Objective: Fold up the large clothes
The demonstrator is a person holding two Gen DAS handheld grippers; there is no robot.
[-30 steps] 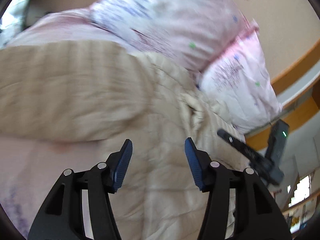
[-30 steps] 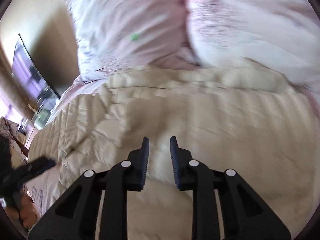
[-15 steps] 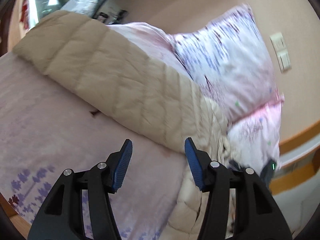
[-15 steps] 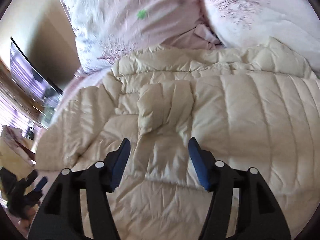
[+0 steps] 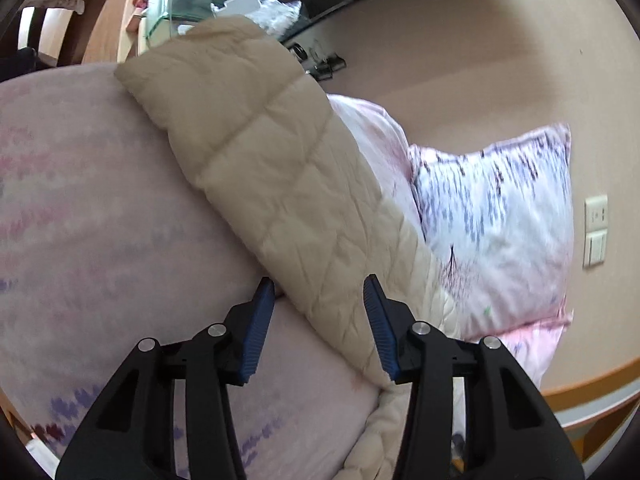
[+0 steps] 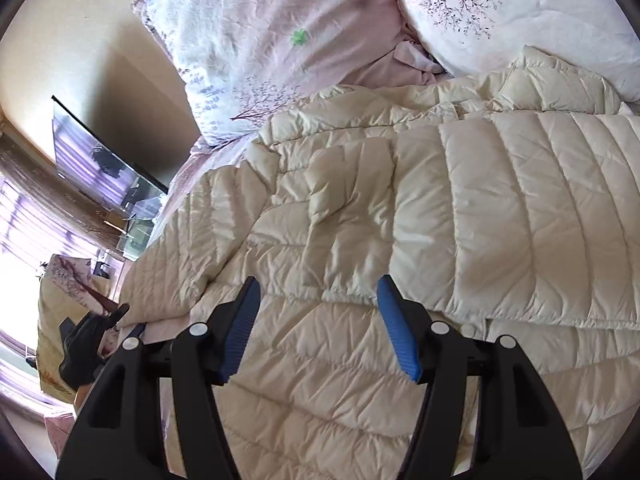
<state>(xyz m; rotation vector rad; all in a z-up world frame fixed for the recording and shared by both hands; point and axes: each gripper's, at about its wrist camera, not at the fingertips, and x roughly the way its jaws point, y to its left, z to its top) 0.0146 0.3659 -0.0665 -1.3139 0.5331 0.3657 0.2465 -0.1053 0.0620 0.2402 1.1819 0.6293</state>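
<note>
A cream quilted coat point(image 6: 400, 220), creased and apparently partly folded, is spread on the bed point(image 5: 100, 220), no label being legible, while the left gripper point(image 5: 319, 300) and right gripper point(image 6: 318, 300) are held released.

Bedroom: bed point(image 5: 100, 220), pillows point(image 6: 280, 40), television point(image 6: 96, 168)

Puffer jacket point(image 6: 400, 208): cream quilted cloth, stitched channels, slight sheen, soft and creased; looks matt beige in left wrist view point(image 5: 280, 184).
Bed sheet point(image 5: 100, 208): pale pink cloth w/ purple print, matt, smooth.
Pillows point(image 6: 288, 36): white-pink printed cloth, finely wrinkled, matt.
Left gripper point(image 5: 318, 320) & right gripper point(image 6: 318, 320): black matt plastic frames, silver metal pins, blue ribbed pads point(image 6: 394, 324), prob. rubber.
Wall point(image 5: 460, 60): beige, smooth, matt.
TV screen point(image 6: 100, 164): dark, glossy.
Wall switch point(image 5: 595, 232): cream plastic, smooth.
</note>
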